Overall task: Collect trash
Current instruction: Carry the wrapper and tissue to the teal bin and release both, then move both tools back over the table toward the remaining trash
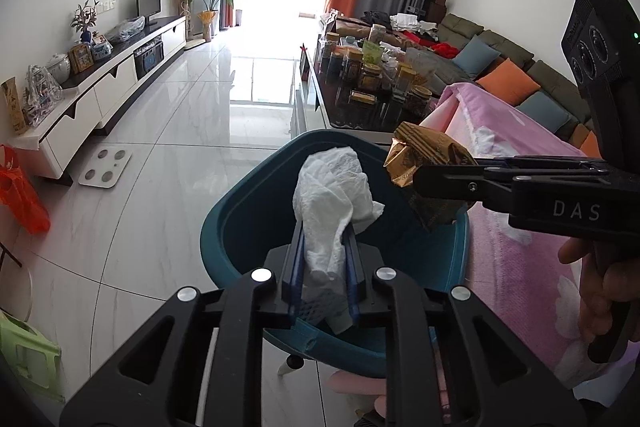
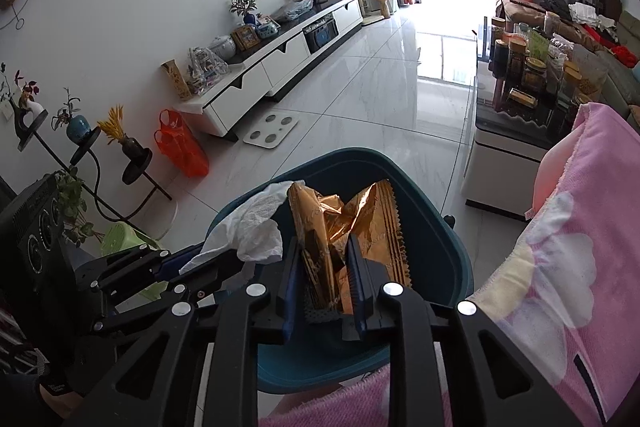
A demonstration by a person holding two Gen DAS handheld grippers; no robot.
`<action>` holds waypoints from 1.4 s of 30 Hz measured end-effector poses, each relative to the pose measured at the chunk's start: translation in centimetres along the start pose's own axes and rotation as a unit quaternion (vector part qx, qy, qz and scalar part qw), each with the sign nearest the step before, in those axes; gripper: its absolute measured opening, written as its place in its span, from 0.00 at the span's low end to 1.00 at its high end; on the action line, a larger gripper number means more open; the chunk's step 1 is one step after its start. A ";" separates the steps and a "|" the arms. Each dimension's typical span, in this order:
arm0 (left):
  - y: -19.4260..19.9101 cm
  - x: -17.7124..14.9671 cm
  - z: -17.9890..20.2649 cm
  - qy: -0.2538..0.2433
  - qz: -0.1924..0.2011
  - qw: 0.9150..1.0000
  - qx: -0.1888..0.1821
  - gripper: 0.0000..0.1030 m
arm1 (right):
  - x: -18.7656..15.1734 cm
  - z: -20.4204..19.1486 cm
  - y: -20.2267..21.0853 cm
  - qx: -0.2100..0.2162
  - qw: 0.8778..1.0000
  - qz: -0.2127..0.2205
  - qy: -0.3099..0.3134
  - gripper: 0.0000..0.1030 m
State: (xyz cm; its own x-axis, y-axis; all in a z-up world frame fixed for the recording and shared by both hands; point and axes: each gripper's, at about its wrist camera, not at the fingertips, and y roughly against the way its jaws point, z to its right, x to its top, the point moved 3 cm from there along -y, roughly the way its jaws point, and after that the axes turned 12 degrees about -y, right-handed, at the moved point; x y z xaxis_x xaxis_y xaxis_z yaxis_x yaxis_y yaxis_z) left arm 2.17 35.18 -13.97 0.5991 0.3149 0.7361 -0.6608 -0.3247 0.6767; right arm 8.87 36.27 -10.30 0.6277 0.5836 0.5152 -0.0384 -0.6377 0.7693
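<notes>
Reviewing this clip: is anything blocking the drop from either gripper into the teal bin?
Nothing visible. The white tissue in the left gripper and the gold wrapper in the right gripper both hang over the open mouth of the teal bin; no lid or other object lies between.

The teal bin (image 1: pixel 224 227) has its floor hidden in both views, behind the crumpled tissue (image 1: pixel 334 195), the gold wrapper (image 2: pixel 360 223) and the gripper bodies. Labels on the jars (image 1: pixel 372 75) on the dark table are too small to read (the window behind is blown out). The person's hand (image 1: pixel 600 291) is cut off at the left-wrist view's right edge
</notes>
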 end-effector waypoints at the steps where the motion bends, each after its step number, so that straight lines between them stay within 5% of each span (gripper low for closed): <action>1: -0.3 0.0 -0.1 0.001 0.000 1.000 0.002 0.21 | 0.0 0.0 -0.1 -0.002 1.000 -0.001 0.000 0.29; 6: -1.4 0.3 -0.6 0.008 0.001 1.000 0.008 0.42 | 0.6 0.6 -0.5 -0.004 1.000 0.001 -0.006 0.33; 16: 0.2 0.2 -2.0 0.030 0.021 0.999 0.036 0.75 | 1.3 0.7 0.5 0.003 1.000 0.027 -0.010 0.55; 24: 3.2 0.8 -2.5 0.036 0.050 0.997 0.054 0.90 | 1.2 0.9 2.8 -0.005 0.998 0.059 0.001 0.62; 34: 9.4 3.4 -0.5 0.027 0.121 0.991 0.058 0.94 | -0.5 1.5 9.2 -0.026 0.989 0.143 0.019 0.92; 42: 13.0 5.1 3.2 0.008 0.158 0.986 0.044 0.94 | -3.6 4.1 14.7 -0.051 0.978 0.204 0.002 0.93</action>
State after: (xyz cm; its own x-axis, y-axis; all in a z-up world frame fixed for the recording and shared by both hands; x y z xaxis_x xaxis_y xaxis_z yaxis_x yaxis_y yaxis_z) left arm -1.92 29.70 -1.35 0.3619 0.1998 0.9105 -0.7715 -0.4841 0.4129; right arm 9.23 22.71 -2.39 0.5408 0.2929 0.7885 -0.3620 -0.7651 0.5325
